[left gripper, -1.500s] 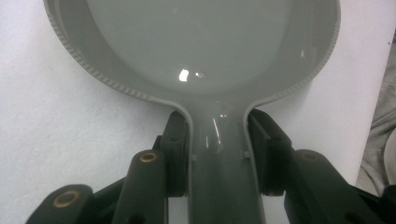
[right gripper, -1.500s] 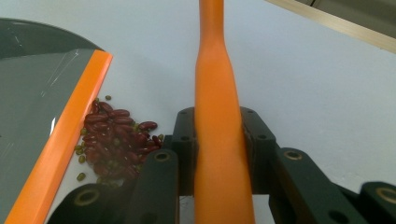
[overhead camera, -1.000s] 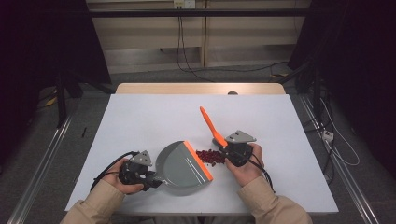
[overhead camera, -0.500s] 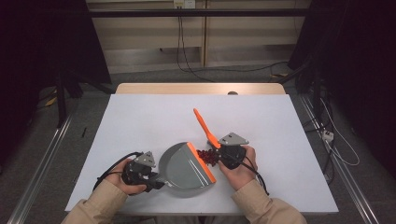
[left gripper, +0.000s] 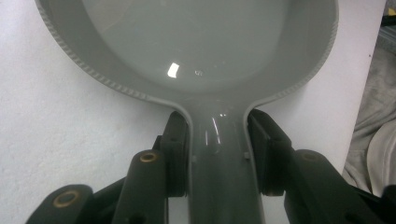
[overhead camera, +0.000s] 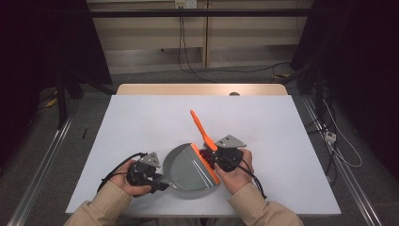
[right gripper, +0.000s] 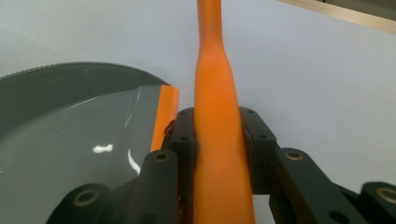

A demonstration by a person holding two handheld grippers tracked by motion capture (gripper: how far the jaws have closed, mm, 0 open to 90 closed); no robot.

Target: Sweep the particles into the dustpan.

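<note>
Here the grey dustpan [overhead camera: 188, 172] lies flat on the white table [overhead camera: 282, 141], near its front edge. The pan is smooth, glossy plastic with a rounded back, a ribbed rim and a straight orange lip [overhead camera: 205, 164]. The left gripper [overhead camera: 157, 181] is clamped on the narrow handle [left gripper: 224, 163], one pad on each side. The right gripper [overhead camera: 207, 154] is clamped on an orange brush handle [right gripper: 217, 140], a smooth tapered shaft rising past the lip. The brush head is hidden, apparently just beside the lip.
</note>
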